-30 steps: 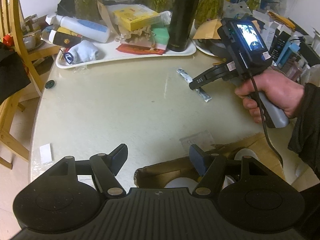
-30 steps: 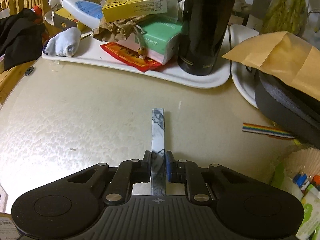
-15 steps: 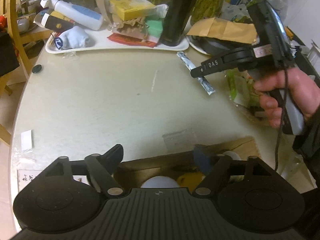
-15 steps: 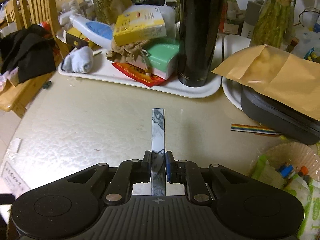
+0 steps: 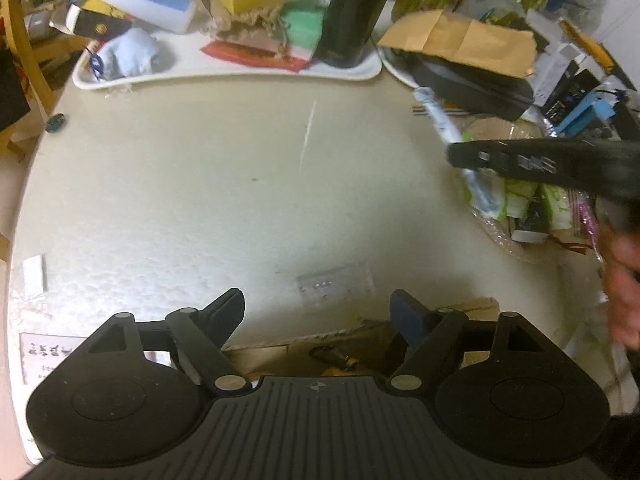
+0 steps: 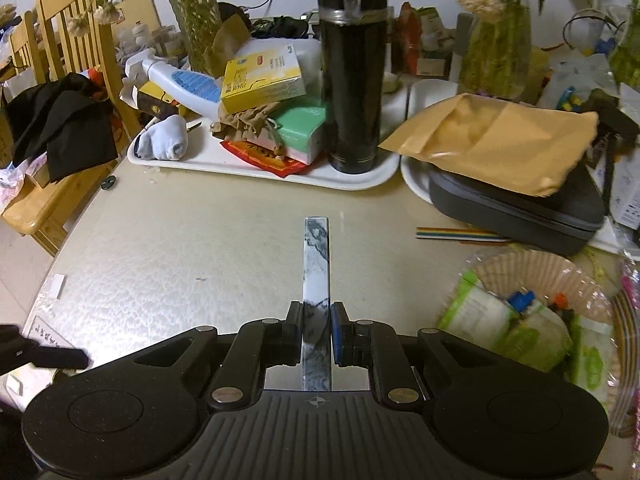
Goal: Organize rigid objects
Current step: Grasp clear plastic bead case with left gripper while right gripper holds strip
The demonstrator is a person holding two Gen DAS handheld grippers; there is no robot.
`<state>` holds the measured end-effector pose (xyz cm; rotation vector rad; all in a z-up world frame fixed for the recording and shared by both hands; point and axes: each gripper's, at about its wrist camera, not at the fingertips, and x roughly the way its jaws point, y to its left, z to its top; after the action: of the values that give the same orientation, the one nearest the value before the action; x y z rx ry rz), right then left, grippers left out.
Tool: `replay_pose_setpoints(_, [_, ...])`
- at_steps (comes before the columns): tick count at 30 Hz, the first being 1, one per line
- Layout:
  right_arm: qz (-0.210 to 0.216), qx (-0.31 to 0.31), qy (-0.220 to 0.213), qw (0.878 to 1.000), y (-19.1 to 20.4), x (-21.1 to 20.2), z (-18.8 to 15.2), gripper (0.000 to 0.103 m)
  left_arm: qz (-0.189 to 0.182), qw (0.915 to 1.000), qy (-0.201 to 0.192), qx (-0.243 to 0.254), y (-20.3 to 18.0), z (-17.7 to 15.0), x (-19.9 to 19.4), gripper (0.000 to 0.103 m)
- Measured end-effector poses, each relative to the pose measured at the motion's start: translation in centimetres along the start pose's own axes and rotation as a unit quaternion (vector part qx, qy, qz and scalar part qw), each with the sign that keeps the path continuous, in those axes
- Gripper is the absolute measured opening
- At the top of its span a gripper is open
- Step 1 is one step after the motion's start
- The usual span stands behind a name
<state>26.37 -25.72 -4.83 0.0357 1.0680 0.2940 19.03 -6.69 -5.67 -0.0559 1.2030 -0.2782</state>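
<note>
Marbled grey and white, the bar (image 6: 317,280) is a long, flat, stiff strip with a cloudy ink pattern. It sits clamped between the two fingers of the right gripper (image 6: 316,330) and points straight forward from it, above the table (image 6: 180,240) and not touching it as far as I can judge. In the left view the same bar (image 5: 438,120) appears blurred, crossing under the dark finger of the other tool.

The left gripper (image 5: 318,312) is spread wide and holds nothing. A brown box (image 5: 400,344) lies just under and behind its fingers.

The step seems to be to carry the bar to a place where it belongs. Ahead of the right gripper stands a white tray (image 6: 368,176) with a black flask (image 6: 352,68); to its right is a basket (image 6: 532,276) of small packets. I cannot tell which one is the goal. To do it well, keep the grip firm near the bar's end, because the long free part can swing. Lower it flat, and let go only when it rests.
</note>
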Motion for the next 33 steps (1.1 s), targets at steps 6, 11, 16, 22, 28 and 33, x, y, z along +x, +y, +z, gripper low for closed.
replay_pose_setpoints(6, [-0.002, 0.008, -0.018, 1.000, -1.0, -2.6, -1.2, 0.017, 0.015, 0.9992, 0.035, -0.008, -1.3, 1.5, 3.3, 0.080])
replay_pose_setpoints(11, [0.007, 0.022, -0.035, 0.999, -1.8, -4.4, -1.9, 0.017, 0.035, 0.9976, 0.058, -0.011, -2.4, 2.0, 6.1, 0.080])
replay_pose_setpoints(16, [0.011, 0.027, -0.044, 0.999, -2.4, -5.1, -2.3, 0.017, 0.068, 0.9948, 0.075, -0.007, -3.4, 2.1, 8.3, 0.079])
replay_pose_setpoints(22, [0.016, 0.032, -0.045, 0.998, -2.9, -5.4, -2.6, 0.017, 0.088, 0.9932, 0.076, -0.007, -4.4, 2.2, 9.6, 0.074])
replay_pose_setpoints(28, [0.030, 0.038, -0.038, 0.998, -3.1, -5.4, -2.9, 0.017, 0.105, 0.9916, 0.075, 0.004, -4.9, 1.6, 9.7, 0.068])
replay_pose_setpoints(33, [0.027, 0.039, -0.031, 0.998, -3.1, -5.2, -3.2, 0.017, 0.110, 0.9918, 0.061, 0.022, -4.7, 1.7, 9.0, 0.068])
